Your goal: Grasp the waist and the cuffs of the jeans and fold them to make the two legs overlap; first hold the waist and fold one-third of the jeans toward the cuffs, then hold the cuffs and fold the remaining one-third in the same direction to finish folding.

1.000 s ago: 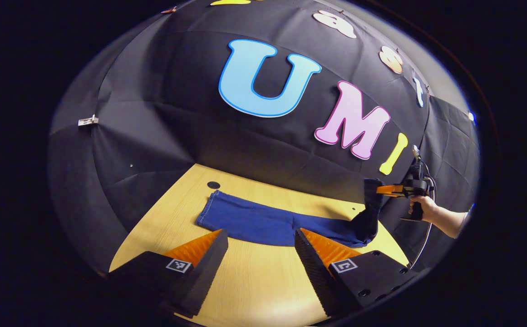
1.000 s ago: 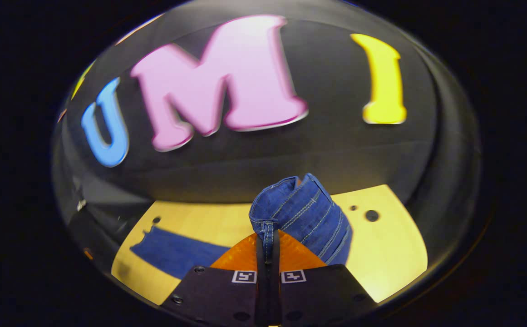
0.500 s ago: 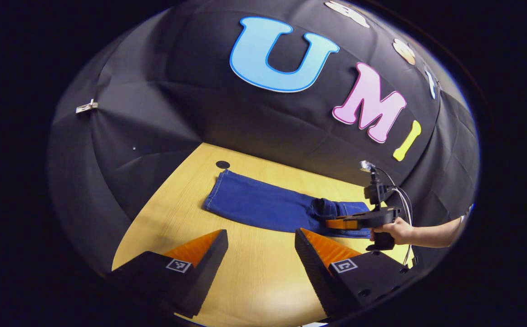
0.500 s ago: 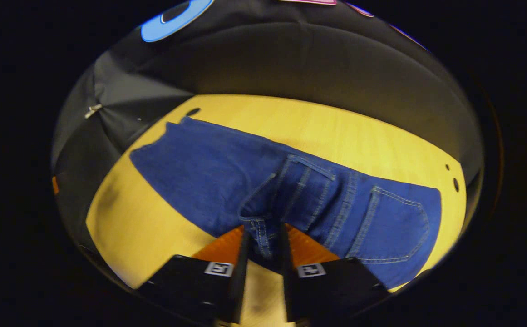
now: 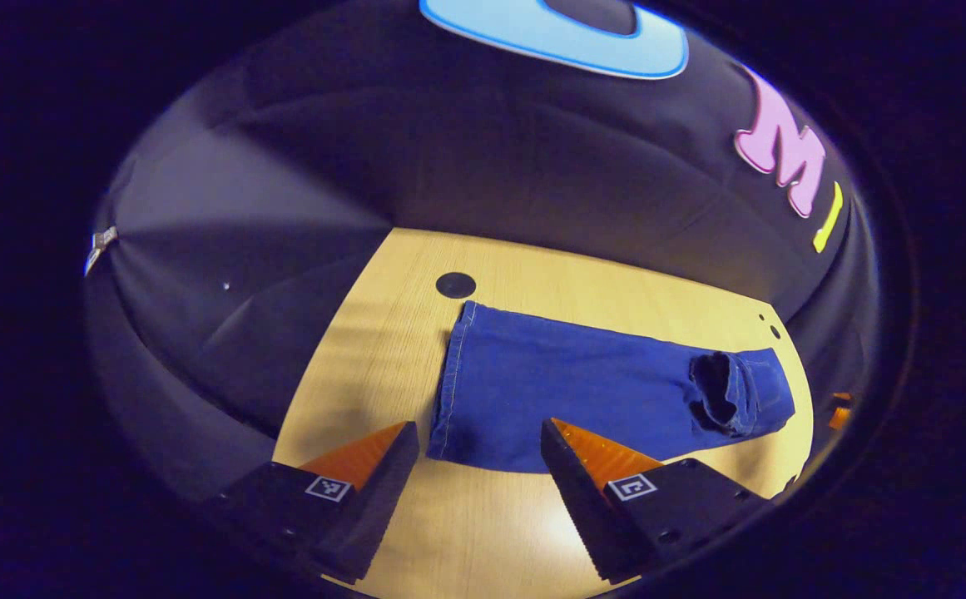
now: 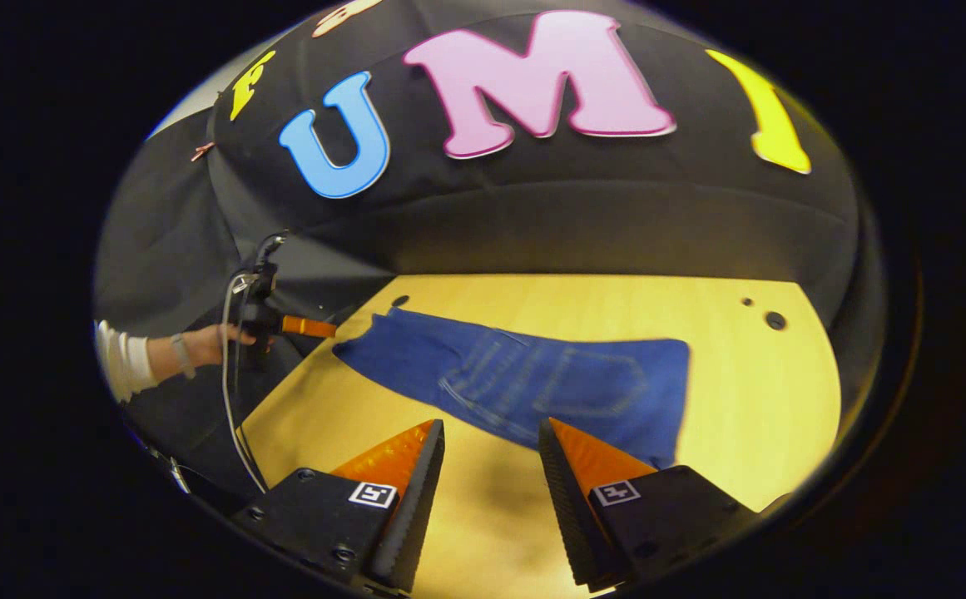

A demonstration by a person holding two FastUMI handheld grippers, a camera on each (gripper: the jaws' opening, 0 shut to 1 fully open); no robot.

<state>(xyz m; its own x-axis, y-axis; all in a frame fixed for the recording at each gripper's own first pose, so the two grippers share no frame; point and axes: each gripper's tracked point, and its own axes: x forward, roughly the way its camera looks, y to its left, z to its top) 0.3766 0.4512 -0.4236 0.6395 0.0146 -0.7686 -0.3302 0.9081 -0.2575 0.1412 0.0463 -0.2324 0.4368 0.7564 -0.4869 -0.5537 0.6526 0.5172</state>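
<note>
Both tongs, left and right, gape empty. Jeans lie on counter; the bunched waist fold may spring open when cuffs are lifted.

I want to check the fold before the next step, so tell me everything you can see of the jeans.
The jeans are dark blue denim with paler stitching, lying flat on the light wooden table, legs overlapped. The waist end is folded over toward the cuffs, and back pockets face up on that flap. In the left gripper view the waist opening gapes a little, and the hemmed cuff edge lies near a dark hole. Neither gripper's fingers touch them.
</note>
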